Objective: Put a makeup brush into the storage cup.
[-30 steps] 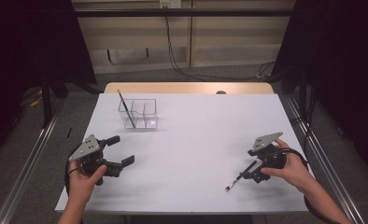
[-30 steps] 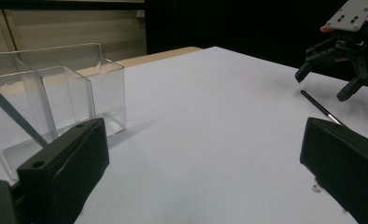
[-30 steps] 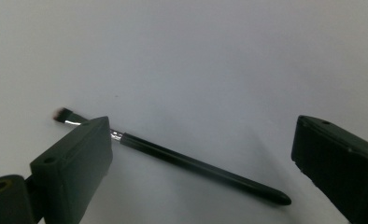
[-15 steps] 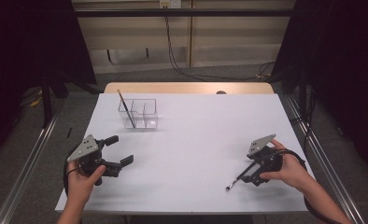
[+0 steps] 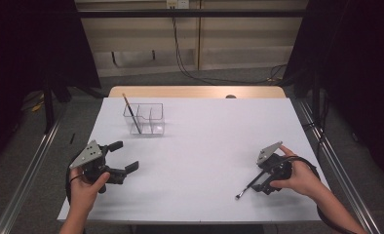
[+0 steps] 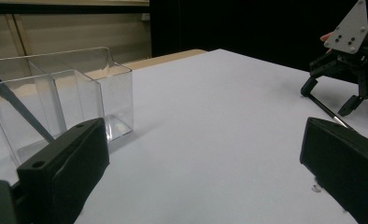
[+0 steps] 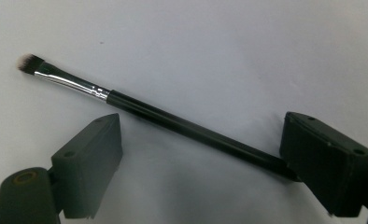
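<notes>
Looking down, your right tongs (image 5: 256, 184) straddle the makeup brush (image 5: 245, 189) lying flat on the worktop (image 5: 209, 146), closing but not yet gripping; left tongs (image 6: 205, 177) gape released, facing the clear organizer (image 6: 70, 93); right view: handle between jaws for pickup.

On my table (image 5: 200, 195) the divided box (image 5: 145, 118) stands far left, with a brush (image 5: 131, 113) leaning in its left compartment. Near the front right edge a second brush (image 5: 248, 186) lies flat, well apart from the box, bristles pointing toward the front
</notes>
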A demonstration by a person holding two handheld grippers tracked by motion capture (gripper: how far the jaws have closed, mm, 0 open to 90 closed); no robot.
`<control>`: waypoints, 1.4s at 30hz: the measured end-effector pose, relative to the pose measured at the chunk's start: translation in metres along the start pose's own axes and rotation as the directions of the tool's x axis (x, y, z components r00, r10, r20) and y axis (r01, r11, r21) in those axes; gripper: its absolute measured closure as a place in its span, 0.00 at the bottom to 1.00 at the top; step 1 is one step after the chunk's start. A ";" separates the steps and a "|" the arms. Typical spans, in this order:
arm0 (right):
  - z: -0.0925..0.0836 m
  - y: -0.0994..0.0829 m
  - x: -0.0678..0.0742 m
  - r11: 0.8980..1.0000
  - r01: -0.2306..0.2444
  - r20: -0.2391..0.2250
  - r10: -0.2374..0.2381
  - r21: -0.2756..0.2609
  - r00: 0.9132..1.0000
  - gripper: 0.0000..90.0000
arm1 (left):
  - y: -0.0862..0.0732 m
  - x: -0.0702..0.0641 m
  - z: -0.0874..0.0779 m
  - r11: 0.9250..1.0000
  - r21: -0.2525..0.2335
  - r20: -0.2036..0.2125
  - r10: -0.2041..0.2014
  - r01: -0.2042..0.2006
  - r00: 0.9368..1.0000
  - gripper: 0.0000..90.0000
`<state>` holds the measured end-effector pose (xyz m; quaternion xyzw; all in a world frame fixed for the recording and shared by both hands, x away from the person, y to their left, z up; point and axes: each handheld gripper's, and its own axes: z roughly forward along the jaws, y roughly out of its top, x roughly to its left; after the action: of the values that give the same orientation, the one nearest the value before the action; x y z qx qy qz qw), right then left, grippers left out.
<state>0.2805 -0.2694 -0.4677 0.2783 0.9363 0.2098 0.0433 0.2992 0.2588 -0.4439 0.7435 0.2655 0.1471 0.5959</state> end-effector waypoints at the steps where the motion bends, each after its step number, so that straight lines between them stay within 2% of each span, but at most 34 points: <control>1: 0.000 0.001 0.000 1.000 -0.002 -0.003 0.002 0.004 1.000 0.15 | 0.000 0.000 0.000 1.000 0.000 0.003 0.000 0.000 1.000 0.01; 3: -0.001 0.002 0.000 1.000 -0.008 0.002 0.008 0.012 1.000 0.19 | 0.000 -0.001 0.000 1.000 -0.001 0.003 0.002 -0.002 1.000 0.01; 6: -0.004 0.003 -0.001 1.000 -0.006 0.002 0.006 0.019 1.000 0.32 | 0.001 0.000 0.000 1.000 -0.003 0.003 0.006 -0.006 1.000 0.01; 7: -0.005 0.004 -0.001 1.000 -0.002 -0.004 0.002 0.022 1.000 0.43 | 0.001 0.000 0.000 1.000 -0.003 0.003 0.008 -0.008 1.000 0.01; 8: -0.008 0.005 -0.002 1.000 0.026 -0.030 -0.026 0.009 0.999 0.61 | 0.001 0.000 0.000 1.000 -0.004 0.004 0.006 -0.006 1.000 0.01; 9: -0.009 0.005 -0.003 0.999 0.031 -0.052 -0.032 -0.015 0.998 0.72 | 0.000 0.000 0.000 1.000 -0.005 0.003 0.006 -0.006 1.000 0.01; 11: -0.009 0.007 -0.001 1.000 0.011 -0.062 -0.012 -0.025 0.998 0.72 | 0.001 0.000 0.000 1.000 -0.002 0.004 0.008 -0.008 1.000 0.01; 14: -0.008 0.010 0.002 1.000 0.012 -0.090 -0.014 -0.023 0.996 0.75 | 0.001 0.000 0.000 1.000 -0.001 0.006 0.011 -0.011 1.000 0.02; 15: -0.008 0.011 0.003 0.999 0.026 -0.092 -0.028 -0.021 0.995 0.75 | 0.001 -0.001 0.000 1.000 0.000 0.005 0.013 -0.013 1.000 0.02; 17: -0.007 0.013 0.003 1.000 0.020 -0.085 -0.020 -0.006 0.996 0.69 | 0.001 0.000 0.000 1.000 -0.001 0.007 0.011 -0.011 1.000 0.02; 19: -0.006 0.012 0.003 0.999 0.050 -0.070 -0.048 0.019 0.996 0.58 | 0.000 0.000 0.001 1.000 0.000 0.006 0.011 -0.011 1.000 0.02; 24: -0.006 0.006 0.002 0.999 0.042 -0.075 -0.044 -0.019 0.996 0.60 | 0.000 0.001 0.001 1.000 0.002 0.007 0.005 -0.005 1.000 0.02; 28: -0.009 0.004 -0.005 0.998 0.061 -0.048 -0.061 0.017 0.997 0.57 | 0.000 0.001 0.001 1.000 0.006 0.008 0.010 -0.010 1.000 0.02; 31: -0.009 0.000 -0.006 0.998 0.066 -0.042 -0.066 -0.004 0.997 0.59 | -0.001 0.001 0.002 1.000 0.006 0.010 0.006 -0.006 1.000 0.02; 34: -0.010 -0.002 -0.003 0.996 0.088 -0.051 -0.089 -0.025 0.995 0.66 | -0.002 0.002 0.003 1.000 0.012 0.010 0.004 -0.005 1.000 0.02; 36: -0.009 -0.002 -0.003 0.996 0.080 -0.056 -0.083 -0.042 0.995 0.69 | -0.001 0.001 0.004 1.000 0.009 0.013 0.003 -0.003 1.000 0.03; 38: -0.008 0.000 0.000 0.993 0.109 -0.062 -0.112 -0.040 0.992 0.71 | 0.000 0.000 0.004 1.000 0.007 0.014 0.009 -0.009 1.000 0.03; 42: -0.007 0.008 0.006 0.992 0.122 -0.068 -0.123 -0.015 0.990 0.75 | -0.001 0.000 0.005 1.000 0.007 0.017 0.004 -0.004 1.000 0.03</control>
<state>0.2778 -0.2624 -0.4576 0.2126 0.9514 0.2213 0.0255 0.3019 0.2549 -0.4459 0.7472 0.2593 0.1410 0.5954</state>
